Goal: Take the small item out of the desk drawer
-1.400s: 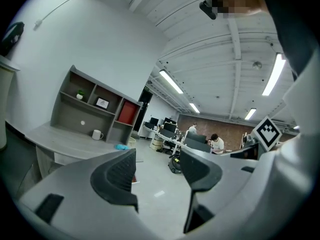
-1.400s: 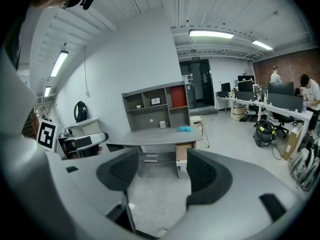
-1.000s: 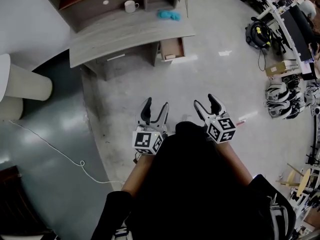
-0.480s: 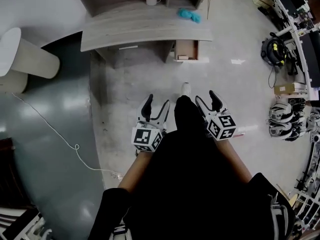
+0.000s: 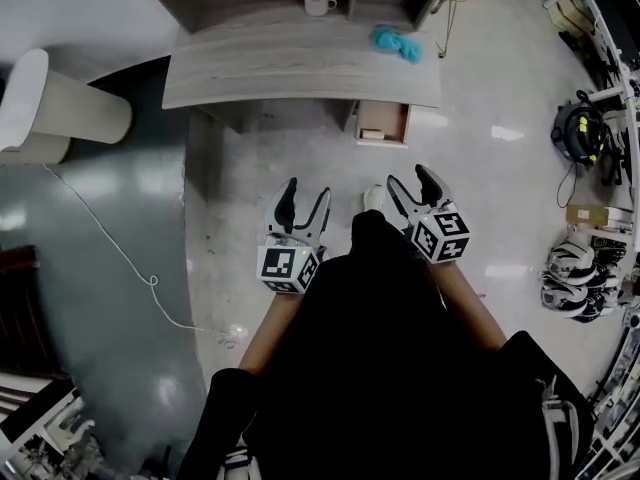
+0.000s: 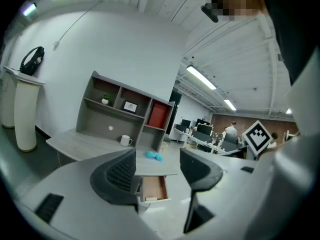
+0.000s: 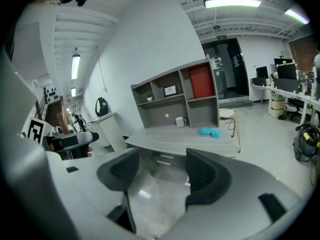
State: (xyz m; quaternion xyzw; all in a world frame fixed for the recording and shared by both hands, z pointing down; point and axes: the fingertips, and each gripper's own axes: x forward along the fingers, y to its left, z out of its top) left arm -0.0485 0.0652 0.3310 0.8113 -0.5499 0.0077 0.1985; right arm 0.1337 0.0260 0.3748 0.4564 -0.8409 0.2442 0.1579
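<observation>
Closer than a second ago, the desk (image 5: pixel 300 63) shows its drawer (image 5: pixel 383 118) already open; a pale small item (image 6: pixel 150 198), probably the target, lies inside. Left gripper (image 5: pixel 303 205) and right gripper (image 5: pixel 418 190) hang well short, jaws apart, empty; reaching and grasping remain

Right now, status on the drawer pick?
Left gripper, right gripper: jaws open, empty. Drawer open, small item inside, far ahead. Nothing seen blocking.
</observation>
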